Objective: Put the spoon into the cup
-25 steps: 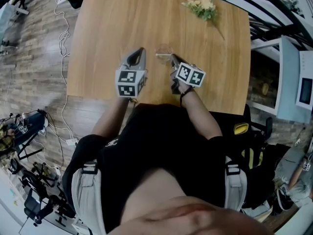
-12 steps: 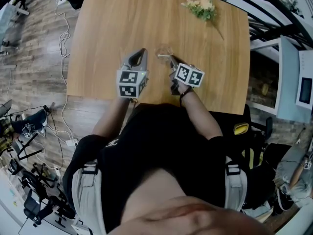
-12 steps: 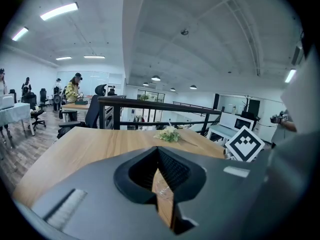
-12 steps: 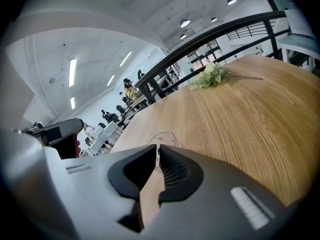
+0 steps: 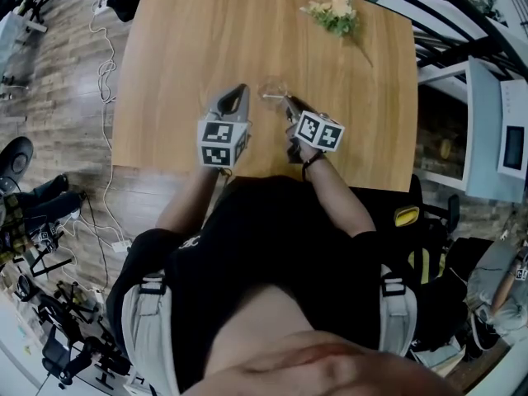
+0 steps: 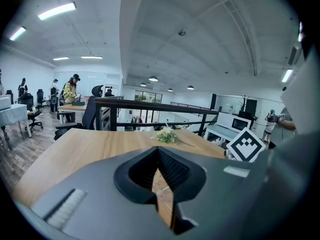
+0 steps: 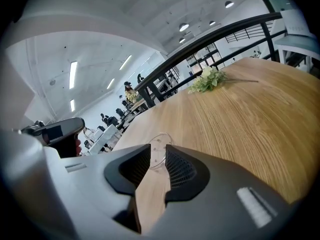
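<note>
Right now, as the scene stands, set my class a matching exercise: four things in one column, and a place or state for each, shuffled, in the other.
Things:
1. flowers
2. cup
3. left gripper
4. right gripper

Places or states:
A. jaws apart, nothing held
B. lying at the far right of the table
C. jaws together
D. clear, standing just ahead of both grippers' tips

Pairs: 1-B; 2-D; 3-C; 4-A
</note>
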A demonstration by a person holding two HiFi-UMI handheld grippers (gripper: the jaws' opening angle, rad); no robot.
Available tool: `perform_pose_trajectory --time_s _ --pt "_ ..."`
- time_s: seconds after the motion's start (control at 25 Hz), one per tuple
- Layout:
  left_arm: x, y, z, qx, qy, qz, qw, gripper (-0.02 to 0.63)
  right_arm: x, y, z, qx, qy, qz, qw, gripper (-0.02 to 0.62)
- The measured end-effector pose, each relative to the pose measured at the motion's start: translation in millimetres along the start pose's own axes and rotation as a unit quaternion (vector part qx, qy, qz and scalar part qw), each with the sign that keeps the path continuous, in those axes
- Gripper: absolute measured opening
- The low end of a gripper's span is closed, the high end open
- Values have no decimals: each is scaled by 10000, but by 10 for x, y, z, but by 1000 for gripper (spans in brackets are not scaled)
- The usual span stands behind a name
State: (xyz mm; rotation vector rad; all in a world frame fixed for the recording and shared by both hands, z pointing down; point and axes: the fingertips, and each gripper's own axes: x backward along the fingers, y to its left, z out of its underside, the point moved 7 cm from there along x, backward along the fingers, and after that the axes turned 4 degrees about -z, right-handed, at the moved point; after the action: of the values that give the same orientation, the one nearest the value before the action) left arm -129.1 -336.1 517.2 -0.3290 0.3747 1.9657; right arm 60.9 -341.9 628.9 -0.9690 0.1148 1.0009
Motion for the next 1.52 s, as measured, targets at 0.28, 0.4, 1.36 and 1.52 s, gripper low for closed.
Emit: perform_pose_trajectory --time_s 0.28,0.4,1.36,1.52 --pt "-40 -70 -32 -18 -8 73 10000 12 208 27 -113 171 -733 -181 9970 18" --pt "-55 -106 -71 -47 -39 114 9999 12 290 50 -197 356 -958 -155 9946 1" --pt "-121 -297 -502 -204 -742 25 9970 12 976 815 -1236 3032 -2997 379 9038 -2" --pt "-86 -314 -590 -219 -934 -40 9954 12 1080 876 -1262 3266 -3182 445 8889 -2"
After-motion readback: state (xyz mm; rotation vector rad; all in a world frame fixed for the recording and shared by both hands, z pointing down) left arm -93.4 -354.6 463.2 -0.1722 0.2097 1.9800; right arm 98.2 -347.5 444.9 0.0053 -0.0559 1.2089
